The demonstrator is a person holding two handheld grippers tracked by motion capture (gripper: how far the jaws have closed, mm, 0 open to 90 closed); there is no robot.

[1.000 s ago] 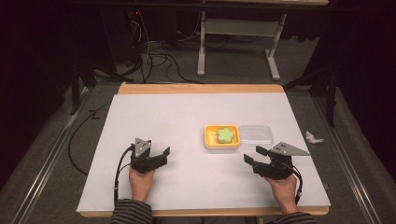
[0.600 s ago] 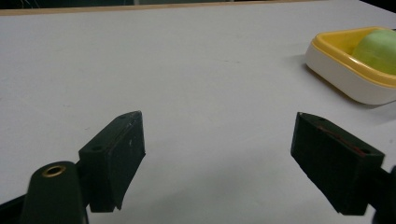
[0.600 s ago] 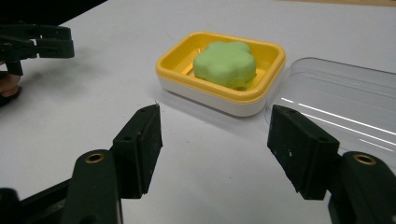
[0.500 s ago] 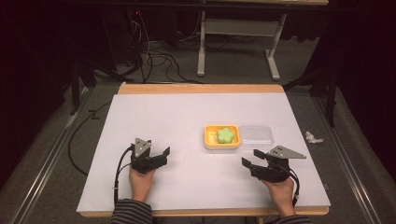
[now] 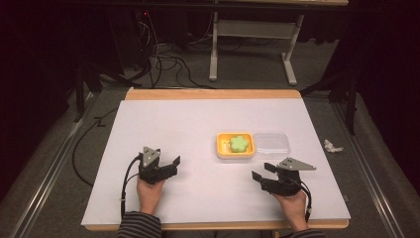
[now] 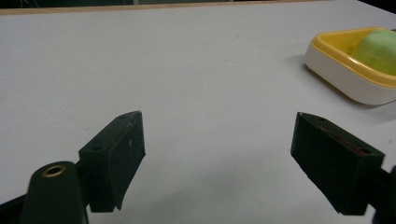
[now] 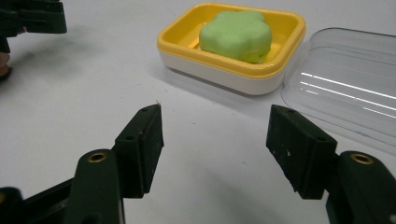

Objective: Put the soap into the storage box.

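Note:
A yellow dish [image 5: 221, 146] with a white base sits right of the table's middle and holds a green flower-shaped block [image 5: 239, 144]. A clear plastic lid [image 5: 271, 144] lies flat against the dish's right side. My left gripper [image 5: 173, 166] rests low at the front left, open and empty, with the dish [image 6: 345, 79] ahead to its right. My right gripper [image 5: 261, 172] is open and empty at the front right, just short of the dish [image 7: 224, 70], the green block [image 7: 236, 35] and the lid [image 7: 345, 88].
The white table top [image 5: 198, 124] has a wooden edge at the back and front. A crumpled white scrap [image 5: 332, 146] lies on the floor off the right side. Cables and a metal table frame [image 5: 250, 34] stand beyond the far edge.
My right gripper has drifted slightly left and back toward the person. The left gripper, the dish and the lid have stayed put.

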